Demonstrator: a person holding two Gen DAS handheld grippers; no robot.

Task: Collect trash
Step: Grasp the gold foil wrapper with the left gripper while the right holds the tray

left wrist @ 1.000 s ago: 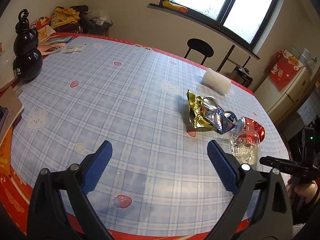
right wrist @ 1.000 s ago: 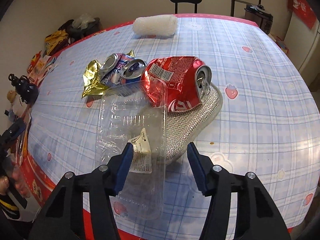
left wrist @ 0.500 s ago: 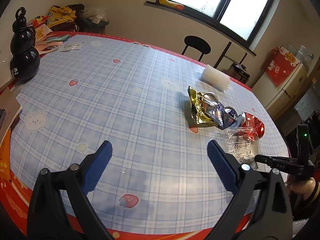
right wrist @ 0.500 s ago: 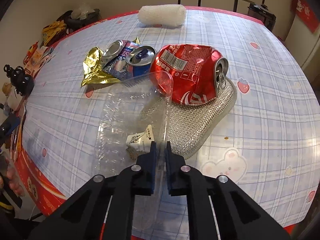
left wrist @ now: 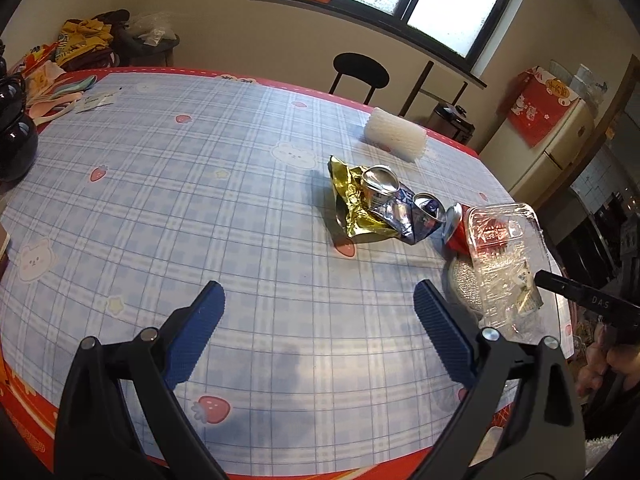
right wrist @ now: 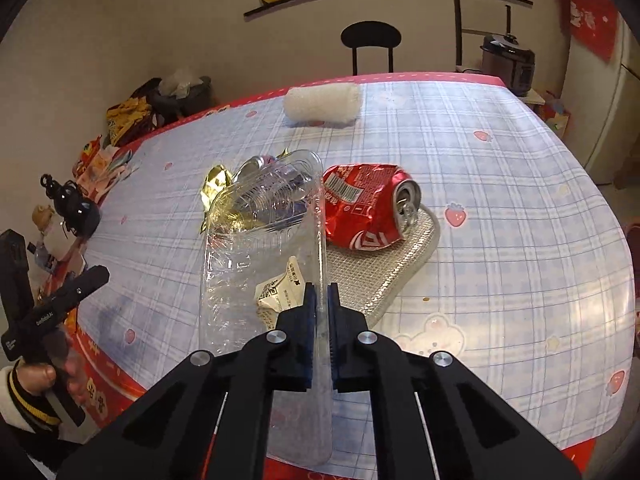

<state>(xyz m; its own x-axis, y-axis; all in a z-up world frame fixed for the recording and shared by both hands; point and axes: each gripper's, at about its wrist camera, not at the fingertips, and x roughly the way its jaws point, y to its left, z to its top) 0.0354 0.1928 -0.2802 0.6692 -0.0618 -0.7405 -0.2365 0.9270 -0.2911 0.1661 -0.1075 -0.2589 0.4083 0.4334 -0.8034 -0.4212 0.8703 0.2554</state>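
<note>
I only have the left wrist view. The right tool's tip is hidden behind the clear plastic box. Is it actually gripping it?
Observer: Yes. The right tool is shut on one side wall of the clear plastic box, near the paper label.
Operator: Anything else caught in the grip?
Observer: No. The red can lies apart on the silver mesh pad, beside the box.
Operator: Is the left tool holding anything?
Observer: No. The left tool is open over bare tablecloth.
</note>
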